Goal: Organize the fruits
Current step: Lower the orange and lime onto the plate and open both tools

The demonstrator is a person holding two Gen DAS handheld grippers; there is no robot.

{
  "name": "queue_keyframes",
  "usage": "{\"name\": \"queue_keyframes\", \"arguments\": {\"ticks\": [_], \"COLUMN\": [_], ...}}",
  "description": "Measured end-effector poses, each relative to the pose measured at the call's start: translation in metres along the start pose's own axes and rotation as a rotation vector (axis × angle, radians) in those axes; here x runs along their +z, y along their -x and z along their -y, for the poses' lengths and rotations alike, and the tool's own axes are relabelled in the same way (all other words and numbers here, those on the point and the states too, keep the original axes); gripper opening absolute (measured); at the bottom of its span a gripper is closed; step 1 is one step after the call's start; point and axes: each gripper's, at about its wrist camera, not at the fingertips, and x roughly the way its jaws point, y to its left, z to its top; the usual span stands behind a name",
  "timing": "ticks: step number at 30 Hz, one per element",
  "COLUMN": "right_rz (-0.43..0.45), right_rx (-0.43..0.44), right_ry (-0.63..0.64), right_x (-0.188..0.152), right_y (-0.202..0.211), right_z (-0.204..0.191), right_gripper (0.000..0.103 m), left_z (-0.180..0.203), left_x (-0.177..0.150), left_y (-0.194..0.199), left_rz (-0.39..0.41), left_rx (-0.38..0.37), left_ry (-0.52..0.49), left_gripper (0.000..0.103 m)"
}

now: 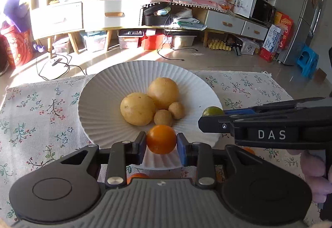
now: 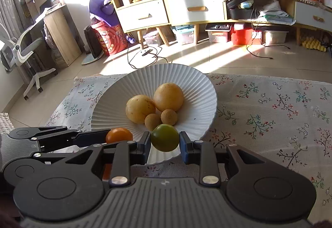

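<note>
The left gripper (image 1: 161,139) has its fingers pinching an orange fruit (image 1: 161,139) from both sides, holding it over the near rim of a white ribbed bowl (image 1: 99,107). The right gripper (image 2: 165,138) has its fingers clamped on a green fruit (image 2: 165,138), also over the bowl's near edge, just right of the left gripper, which reaches in from the left in the right wrist view. Inside the bowl lie two large yellow fruits (image 1: 138,108), touching each other, and two small brown fruits (image 1: 163,117) side by side in front of them. The bowl sits on a floral cloth (image 1: 41,116) covering the surface. Another orange fruit (image 1: 138,175) peeks out under the left gripper, mostly hidden.
</note>
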Motion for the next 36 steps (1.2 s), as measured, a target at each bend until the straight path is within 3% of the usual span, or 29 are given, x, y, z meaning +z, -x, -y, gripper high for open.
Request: {"name": "queue_keyframes", "arguments": {"ticks": [27,30,36], "right_rz": [-0.043,-0.043,-0.031], "right_rx": [0.004,-0.004,-0.006], "right_ry": [-0.047,-0.039,-0.05], "right_x": [0.01,0.01,0.011], "right_y": [-0.024,-0.023,-0.015], "right_z": [-0.001,-0.002,-0.001], "right_gripper": [0.029,0.032,0.043], "left_z": [-0.006,-0.005,-0.006], "left_x": [0.005,0.006,0.006], "left_y": [-0.012,-0.012,-0.007], "left_rz": [0.013,0.01,0.012], "left_rx": [-0.011,-0.01,-0.008], "left_ry": [-0.02,-0.023,-0.028], "left_gripper": [0.024,0.027,0.045]}}
